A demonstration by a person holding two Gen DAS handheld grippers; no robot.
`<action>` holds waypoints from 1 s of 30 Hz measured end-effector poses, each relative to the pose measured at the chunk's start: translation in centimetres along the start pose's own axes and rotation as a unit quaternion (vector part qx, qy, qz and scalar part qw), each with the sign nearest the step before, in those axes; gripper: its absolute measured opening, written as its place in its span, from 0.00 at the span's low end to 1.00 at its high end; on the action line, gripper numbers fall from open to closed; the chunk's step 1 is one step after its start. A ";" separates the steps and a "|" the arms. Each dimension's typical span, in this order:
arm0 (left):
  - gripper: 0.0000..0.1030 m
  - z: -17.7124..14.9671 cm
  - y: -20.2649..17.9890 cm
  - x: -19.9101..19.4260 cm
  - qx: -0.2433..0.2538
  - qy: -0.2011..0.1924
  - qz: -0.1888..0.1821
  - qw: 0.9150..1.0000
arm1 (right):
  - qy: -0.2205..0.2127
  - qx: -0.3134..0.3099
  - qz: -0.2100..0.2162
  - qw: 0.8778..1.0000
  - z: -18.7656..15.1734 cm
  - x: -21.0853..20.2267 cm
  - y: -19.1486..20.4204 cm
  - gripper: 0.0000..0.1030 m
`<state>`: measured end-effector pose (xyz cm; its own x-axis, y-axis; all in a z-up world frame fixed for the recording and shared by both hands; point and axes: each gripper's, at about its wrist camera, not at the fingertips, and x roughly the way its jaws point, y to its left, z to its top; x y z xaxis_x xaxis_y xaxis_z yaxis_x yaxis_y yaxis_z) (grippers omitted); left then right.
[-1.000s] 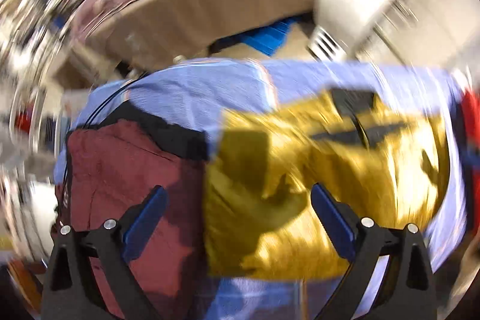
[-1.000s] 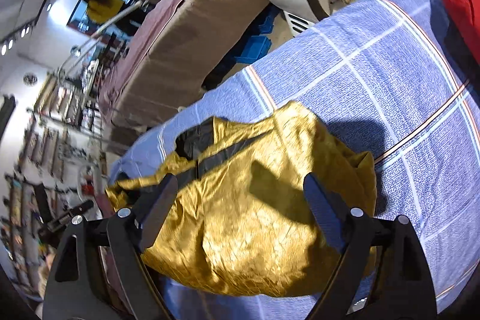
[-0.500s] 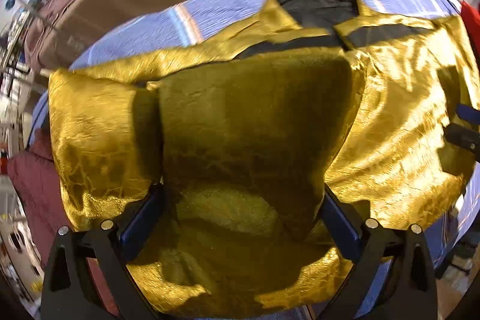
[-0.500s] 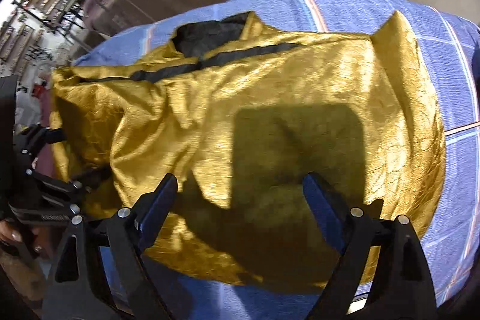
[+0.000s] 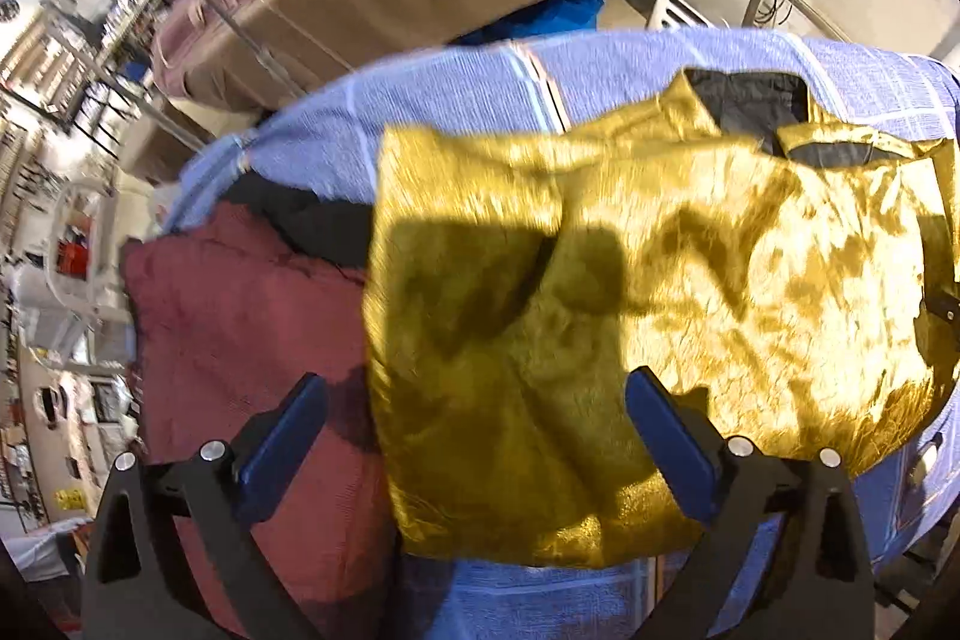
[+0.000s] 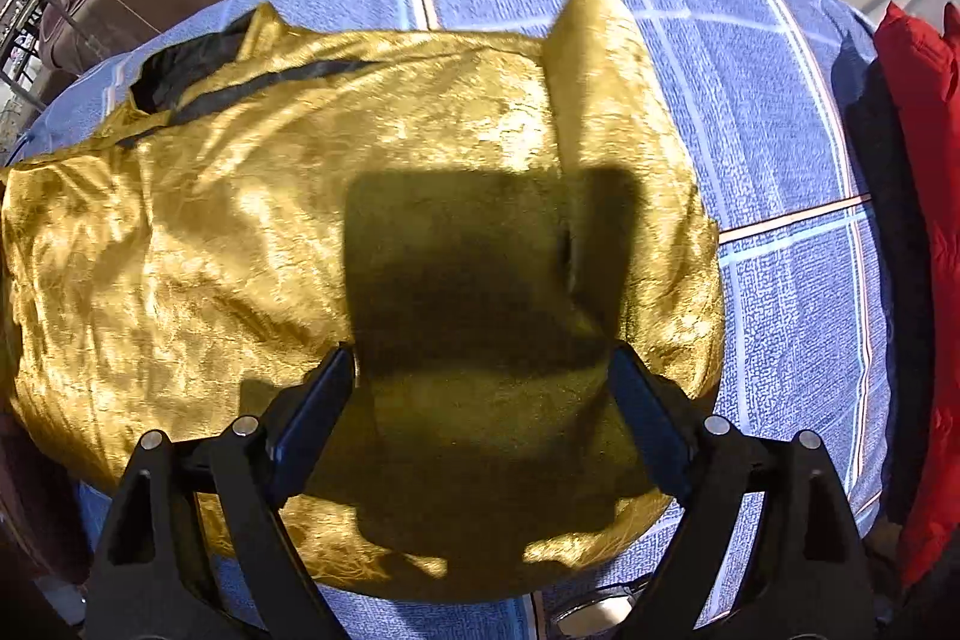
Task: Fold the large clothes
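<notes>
Gold jacket [image 6: 252, 232] btwn wide-spread fingers [image 6: 312, 418].

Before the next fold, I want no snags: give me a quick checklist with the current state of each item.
1. Left gripper open, holding nothing: ok.
2. Right gripper open, holding nothing: ok.
3. Gold jacket lies on the blue checked sheet: ok.
4. Jacket smooth enough to crease: not ok, wrinkled, right edge folded over.
5. Room on the left: not ok, maroon garment sits right beside it.
6. Sleeves tucked in: cannot tell.
</notes>
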<state>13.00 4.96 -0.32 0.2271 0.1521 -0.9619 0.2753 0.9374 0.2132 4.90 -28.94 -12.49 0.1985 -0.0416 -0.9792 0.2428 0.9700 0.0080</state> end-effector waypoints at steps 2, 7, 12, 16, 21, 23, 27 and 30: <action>0.94 0.1 0.7 2.0 -0.015 0.031 -0.008 0.999 | -0.024 -0.033 0.002 0.999 -0.3 -1.4 2.5 0.92; 0.94 -0.9 0.9 5.1 -0.042 0.054 -0.021 0.997 | -0.040 -0.086 0.033 0.995 -0.4 -1.8 7.1 0.92; 0.95 -1.4 0.8 5.9 -0.034 0.045 -0.020 0.998 | 0.017 -0.071 0.024 0.997 -0.5 2.2 6.4 0.93; 0.95 -1.6 1.8 6.2 -0.035 0.041 -0.033 0.998 | 0.036 -0.033 0.022 0.999 0.2 4.0 2.3 0.95; 0.95 -1.6 3.3 6.7 -0.055 0.037 -0.076 0.995 | 0.050 0.012 0.029 0.998 0.9 4.7 -2.4 0.95; 0.94 -1.6 3.9 6.3 -0.073 0.043 -0.092 0.992 | 0.057 0.028 0.030 0.998 0.9 4.5 -3.5 0.95; 0.94 -1.9 2.9 3.0 -0.064 0.024 -0.070 0.995 | 0.034 0.034 0.021 0.999 0.6 2.0 -2.3 0.95; 0.94 -2.0 0.0 0.1 -0.021 -0.011 -0.078 0.997 | 0.000 0.011 0.051 0.999 0.1 -0.5 0.9 0.95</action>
<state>11.16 5.66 -0.77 0.2043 -0.0025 -0.9789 0.2695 0.9615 0.0538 5.08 -28.03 -12.02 0.2236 0.0570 -0.9730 0.2429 0.9635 0.1123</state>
